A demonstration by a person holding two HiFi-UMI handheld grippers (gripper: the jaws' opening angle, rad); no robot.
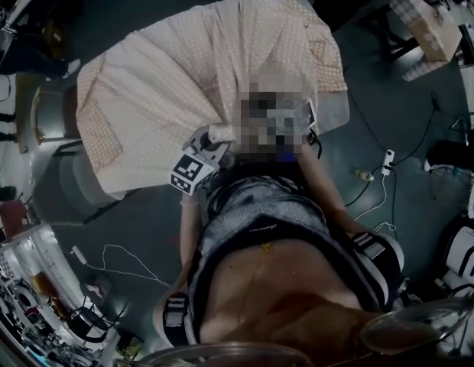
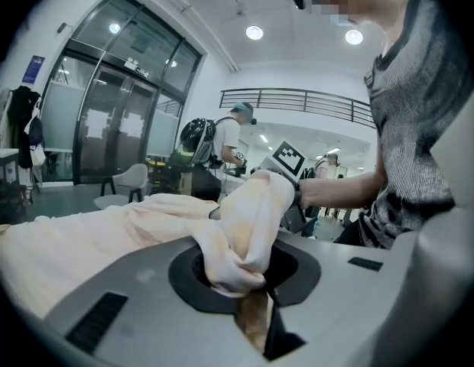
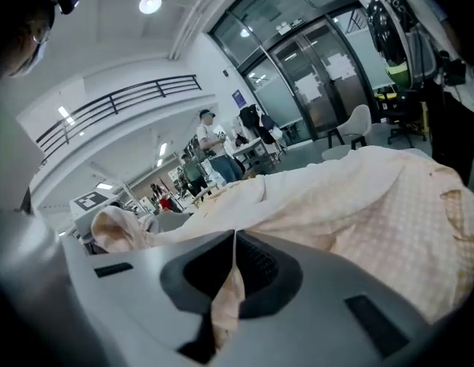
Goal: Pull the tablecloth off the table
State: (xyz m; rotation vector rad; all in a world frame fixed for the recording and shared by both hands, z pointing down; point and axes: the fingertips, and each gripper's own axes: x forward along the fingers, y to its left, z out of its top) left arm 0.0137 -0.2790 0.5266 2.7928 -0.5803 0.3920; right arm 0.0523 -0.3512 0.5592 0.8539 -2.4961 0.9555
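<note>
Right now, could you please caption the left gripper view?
Left gripper clamps a bunched fold of the cream tablecloth.

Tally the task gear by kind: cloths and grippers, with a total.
tablecloth: 1
grippers: 2, the left gripper and the right gripper, each shut on the tablecloth
total: 3

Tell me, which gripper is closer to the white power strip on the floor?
Right. The right gripper, shut on the tablecloth, is on the power strip's side of the person; the left gripper, also gripping the cloth, is on the far side.
</note>
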